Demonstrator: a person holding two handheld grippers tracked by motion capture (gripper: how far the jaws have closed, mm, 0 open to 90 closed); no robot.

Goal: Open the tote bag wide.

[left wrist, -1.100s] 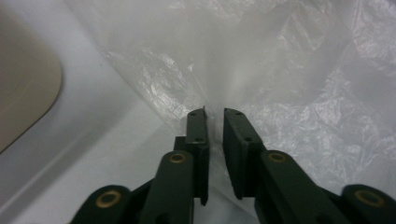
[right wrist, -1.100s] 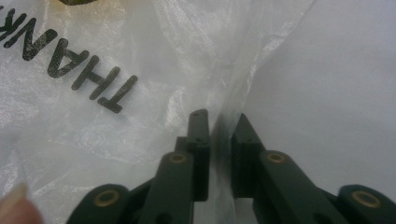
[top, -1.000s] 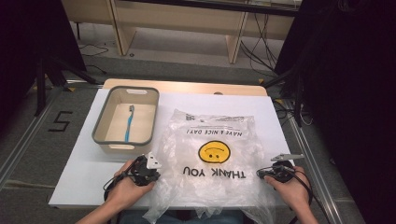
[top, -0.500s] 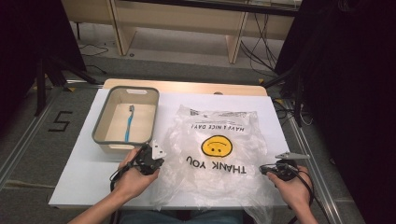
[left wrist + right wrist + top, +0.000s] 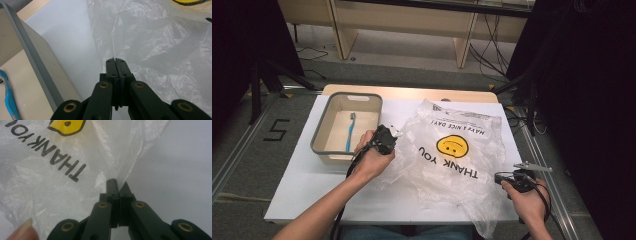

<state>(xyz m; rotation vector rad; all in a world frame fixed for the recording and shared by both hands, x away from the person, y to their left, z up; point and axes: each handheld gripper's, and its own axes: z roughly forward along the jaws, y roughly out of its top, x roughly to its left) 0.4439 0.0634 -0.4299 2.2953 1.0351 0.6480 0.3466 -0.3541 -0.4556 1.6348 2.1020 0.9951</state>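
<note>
The clear crinkly plastic bag w/ yellow smiley and "THANK YOU" print [image 5: 457, 155] lies centre-right of the high view. The left gripper [image 5: 388, 134], jaws clamped on film, pinches the bag's left edge; the right gripper [image 5: 502, 177], also clamped on film, pinches its lower-right edge. Bag stretches between them, long axis approx. upper left to lower right. The white tabletop [image 5: 307, 185] carries a beige rectangular plastic bin [image 5: 320, 145] just left of the left gripper, holding a blue toothbrush [image 5: 350, 131]. Grey floor and wooden shelving beyond.

High view: fixed overhead at the person's side, facing forward and down across the worktop [image 5: 297, 190]. Two gripper views: close along their own jaws. All share the plastic bag [image 5: 457, 150] [image 5: 160, 50] [image 5: 50, 182].
</note>
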